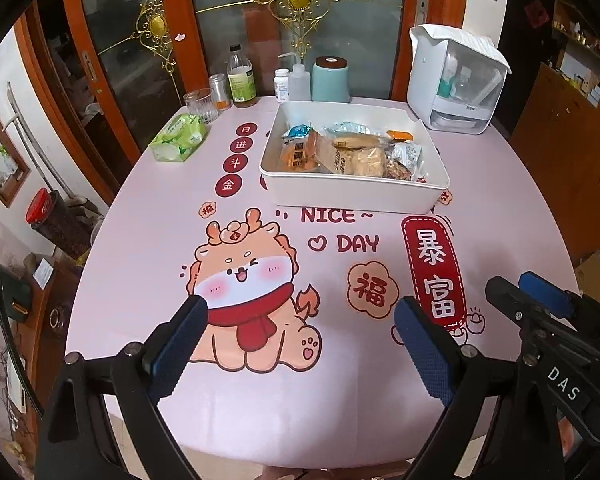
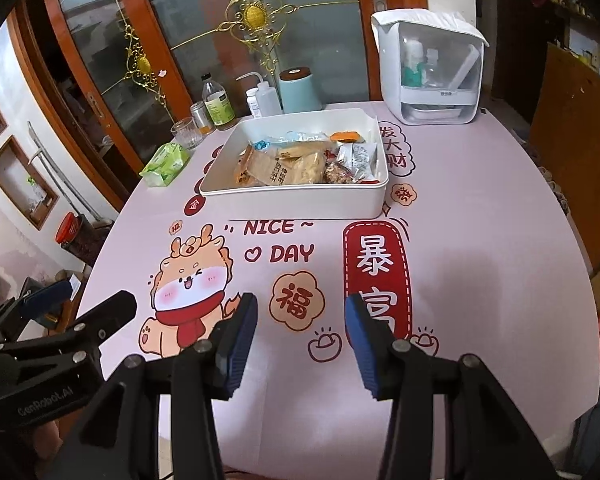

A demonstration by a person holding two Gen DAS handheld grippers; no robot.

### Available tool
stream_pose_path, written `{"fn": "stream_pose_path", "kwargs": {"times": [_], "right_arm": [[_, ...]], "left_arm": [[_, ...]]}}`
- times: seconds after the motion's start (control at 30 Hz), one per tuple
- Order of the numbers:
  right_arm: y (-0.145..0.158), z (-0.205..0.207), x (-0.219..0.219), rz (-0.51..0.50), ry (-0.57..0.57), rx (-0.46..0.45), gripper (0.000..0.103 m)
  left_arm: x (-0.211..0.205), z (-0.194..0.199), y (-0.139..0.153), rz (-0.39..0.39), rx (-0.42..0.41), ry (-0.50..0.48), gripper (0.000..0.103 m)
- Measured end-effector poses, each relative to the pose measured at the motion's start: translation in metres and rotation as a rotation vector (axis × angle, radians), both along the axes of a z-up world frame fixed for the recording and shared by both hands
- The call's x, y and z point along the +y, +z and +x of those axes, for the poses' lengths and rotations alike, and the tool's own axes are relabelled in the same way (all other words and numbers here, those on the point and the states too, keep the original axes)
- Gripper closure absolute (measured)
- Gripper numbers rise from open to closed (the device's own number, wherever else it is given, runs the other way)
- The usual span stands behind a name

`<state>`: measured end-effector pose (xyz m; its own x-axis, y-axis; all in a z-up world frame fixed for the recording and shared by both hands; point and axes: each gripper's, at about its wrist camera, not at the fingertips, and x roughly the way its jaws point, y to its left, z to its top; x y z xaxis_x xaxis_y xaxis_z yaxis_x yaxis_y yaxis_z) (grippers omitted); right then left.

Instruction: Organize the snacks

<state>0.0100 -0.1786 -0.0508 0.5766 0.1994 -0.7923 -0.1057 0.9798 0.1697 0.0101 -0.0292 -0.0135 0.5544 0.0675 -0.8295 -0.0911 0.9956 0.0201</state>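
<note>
Left gripper (image 1: 300,320) jaws wide apart, nothing btwn them, hanging over the cartoon dragon (image 1: 244,292) print w/o touching the table (image 1: 140,240). Right gripper (image 2: 300,328) about half open, also empty, above the table near the red banner (image 2: 376,276). Each shows at the edge of the other's view; right one's body reads "DAS", left one's reads "GenRobot.AI".

Tablecloth print: "NICE ~ DAY" w/ a heart, plus Chinese characters in red circles and a flower badge (image 2: 296,300).

Snacks (image 1: 348,152) all sit inside the white bin (image 1: 352,196) at mid-table, well apart from both grippers: several wrapped packs, tan biscuit bags, a blue-white pack, an orange one at the back. Pack text too small to read.

Left of bin: green tissue pack (image 1: 178,138). Behind: glass (image 1: 199,104), bottle w/ green label (image 1: 242,78), pill bottle (image 1: 281,85), squeeze bottle (image 1: 298,80), teal canister (image 1: 331,79). Back right: white clear-front box (image 1: 456,80) w/ bottles inside.
</note>
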Motion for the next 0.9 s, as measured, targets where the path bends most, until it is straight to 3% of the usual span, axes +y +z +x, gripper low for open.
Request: {"fn": "stream_pose_path", "kwargs": {"times": [0.9], "right_arm": [[0.01,-0.009,0.018,-0.061,-0.03,-0.006,0.057]], "left_arm": [[0.004,0.003,0.003,0.011,-0.005,-0.064,0.009]]}}
